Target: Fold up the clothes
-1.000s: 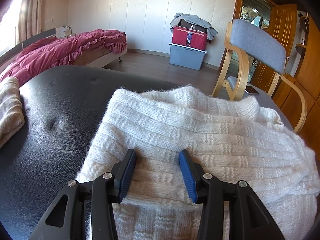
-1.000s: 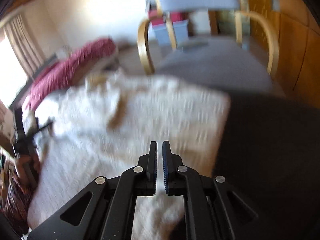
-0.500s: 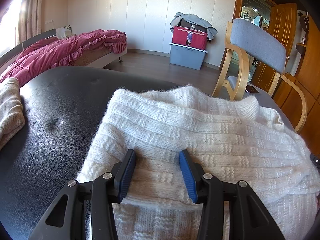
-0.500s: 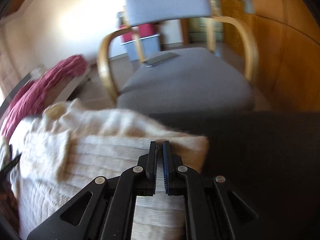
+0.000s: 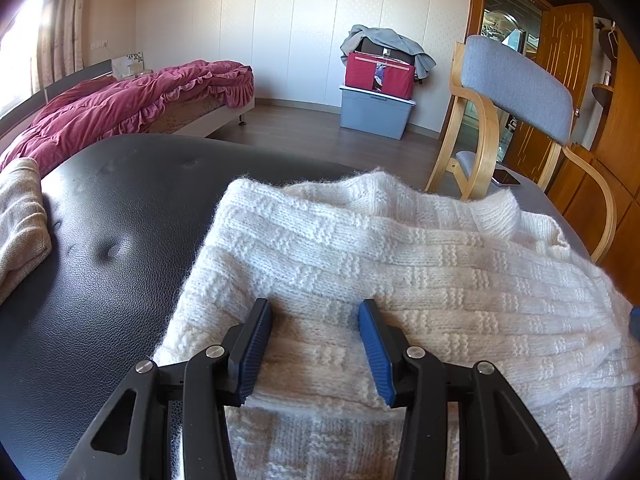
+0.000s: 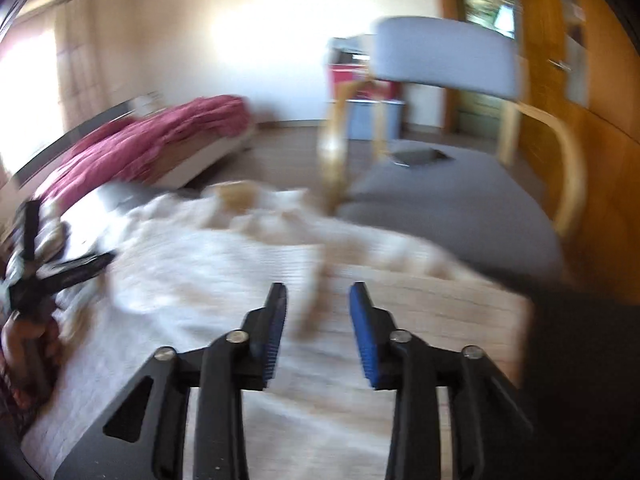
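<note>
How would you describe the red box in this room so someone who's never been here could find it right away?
Look at the pale back wall, between the bed with the crimson quilt and the grey-backed wooden chair. A grey plastic bin sits on the floor there, and the red box is stacked on it. It is the only bright red box, with grey clothing draped over its top.

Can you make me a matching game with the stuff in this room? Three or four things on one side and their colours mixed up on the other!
Things:
1. sweater
2. bedcover
3. chair back
4. gripper pads

Colours:
A. blue
B. grey
C. white
D. dark pink

Pairs: 1-C, 2-D, 3-B, 4-A
</note>
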Action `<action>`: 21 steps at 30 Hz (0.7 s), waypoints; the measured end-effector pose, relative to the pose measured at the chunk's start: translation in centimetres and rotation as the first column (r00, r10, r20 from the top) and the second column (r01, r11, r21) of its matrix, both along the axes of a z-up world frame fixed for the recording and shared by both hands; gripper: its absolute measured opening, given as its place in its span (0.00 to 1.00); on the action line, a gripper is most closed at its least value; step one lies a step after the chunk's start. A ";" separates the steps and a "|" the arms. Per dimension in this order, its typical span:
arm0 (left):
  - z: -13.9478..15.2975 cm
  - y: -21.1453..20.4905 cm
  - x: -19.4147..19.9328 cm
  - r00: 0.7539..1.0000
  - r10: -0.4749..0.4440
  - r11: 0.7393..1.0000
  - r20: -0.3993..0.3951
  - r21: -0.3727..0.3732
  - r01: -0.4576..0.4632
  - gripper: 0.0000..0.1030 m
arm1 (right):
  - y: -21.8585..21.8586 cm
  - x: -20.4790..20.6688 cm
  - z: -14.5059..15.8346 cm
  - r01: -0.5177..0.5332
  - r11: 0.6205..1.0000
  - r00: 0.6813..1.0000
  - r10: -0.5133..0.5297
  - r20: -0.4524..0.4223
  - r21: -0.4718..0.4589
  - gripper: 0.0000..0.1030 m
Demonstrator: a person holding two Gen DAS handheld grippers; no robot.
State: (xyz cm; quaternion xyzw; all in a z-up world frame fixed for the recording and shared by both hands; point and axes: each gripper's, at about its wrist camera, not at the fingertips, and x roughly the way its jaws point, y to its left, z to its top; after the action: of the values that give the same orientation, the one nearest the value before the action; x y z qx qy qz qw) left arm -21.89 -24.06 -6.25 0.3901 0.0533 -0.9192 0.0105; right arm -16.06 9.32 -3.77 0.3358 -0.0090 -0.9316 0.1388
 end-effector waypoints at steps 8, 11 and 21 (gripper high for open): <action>0.0 0.1 0.0 1.000 0.000 1.000 0.000 0.000 0.000 0.44 | -1.4 -1.2 -2.3 -0.014 1.000 0.995 0.012 0.099 0.012 0.34; 0.0 0.0 0.0 1.000 0.000 1.000 0.000 0.001 0.000 0.44 | -1.4 -1.0 -2.6 -0.008 1.000 0.994 0.007 0.110 0.018 0.34; 0.0 -0.1 0.0 1.000 -0.002 1.000 -0.001 0.012 0.002 0.44 | -2.2 -0.3 -2.9 0.021 0.982 0.989 -0.048 0.139 0.185 0.40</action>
State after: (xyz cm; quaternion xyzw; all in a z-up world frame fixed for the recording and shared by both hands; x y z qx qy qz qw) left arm -21.85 -24.16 -6.27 0.3899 0.0582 -0.9190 0.0072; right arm -16.36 7.14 -6.71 0.4127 0.0610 -0.9043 0.0900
